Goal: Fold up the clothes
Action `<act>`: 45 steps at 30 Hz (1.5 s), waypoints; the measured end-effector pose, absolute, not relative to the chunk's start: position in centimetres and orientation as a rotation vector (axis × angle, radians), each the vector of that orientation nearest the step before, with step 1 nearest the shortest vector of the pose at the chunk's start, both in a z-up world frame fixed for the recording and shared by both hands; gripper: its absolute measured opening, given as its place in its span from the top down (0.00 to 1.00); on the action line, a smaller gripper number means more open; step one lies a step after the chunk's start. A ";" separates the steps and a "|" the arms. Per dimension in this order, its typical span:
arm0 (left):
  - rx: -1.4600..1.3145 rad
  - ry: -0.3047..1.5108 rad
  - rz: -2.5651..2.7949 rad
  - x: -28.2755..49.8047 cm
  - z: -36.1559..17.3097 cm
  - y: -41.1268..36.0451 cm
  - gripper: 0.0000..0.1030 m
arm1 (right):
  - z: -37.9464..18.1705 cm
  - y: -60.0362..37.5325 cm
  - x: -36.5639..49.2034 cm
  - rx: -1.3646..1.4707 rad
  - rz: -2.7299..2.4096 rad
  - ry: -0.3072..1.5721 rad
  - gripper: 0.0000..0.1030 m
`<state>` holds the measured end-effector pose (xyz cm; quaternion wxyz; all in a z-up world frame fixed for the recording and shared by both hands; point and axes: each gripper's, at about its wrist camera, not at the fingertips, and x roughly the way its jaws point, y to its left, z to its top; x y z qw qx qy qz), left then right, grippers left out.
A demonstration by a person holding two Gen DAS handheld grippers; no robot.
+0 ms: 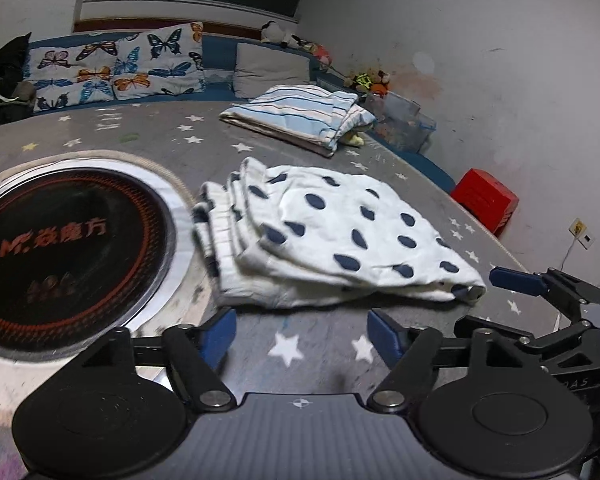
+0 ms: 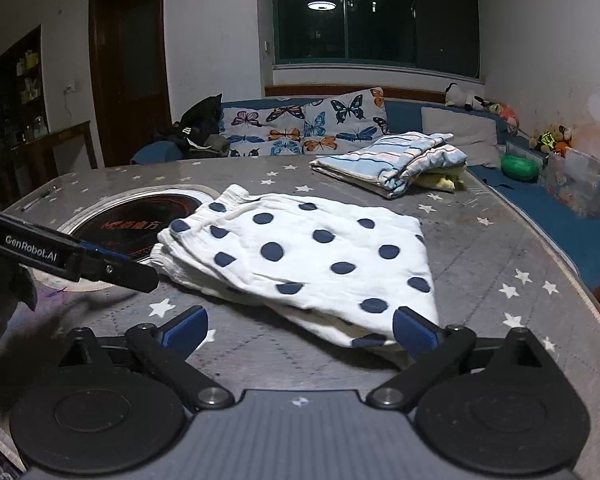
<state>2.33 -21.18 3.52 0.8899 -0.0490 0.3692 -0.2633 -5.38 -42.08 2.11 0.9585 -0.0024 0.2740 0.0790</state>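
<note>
Blue-padded tongs agape, crumpled polka-dot cloth

We looked from two low wrist cameras, each just behind its own open jaws, angled down across the grey star-printed table. The left view sat close to the folded polka-dot garment, with the round cooktop at nine o'clock and the right gripper intruding at three o'clock. The right view faced the window at twelve o'clock, the left gripper at nine. Both shared the garment, the cooktop, the striped pile and the butterfly cushions.
</note>
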 end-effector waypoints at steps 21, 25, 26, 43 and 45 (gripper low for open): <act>-0.127 0.733 -0.531 -1.5 3.1 -19.1 0.00 | 1.0 -38.6 -7.4 0.047 0.112 0.540 0.00; -0.126 0.725 -0.534 -2.1 3.0 -19.0 0.00 | 0.9 -37.9 -7.6 0.040 0.107 0.537 0.00; -0.124 0.723 -0.534 -2.3 3.1 -18.9 0.00 | 0.9 -37.7 -7.7 0.041 0.107 0.535 0.00; -0.102 0.730 -0.534 -4.3 2.6 -19.0 0.00 | 0.7 -36.9 -8.9 0.071 0.049 0.542 0.00; -0.101 0.730 -0.533 -4.4 2.6 -19.1 0.00 | 0.7 -36.9 -9.0 0.077 0.046 0.542 0.00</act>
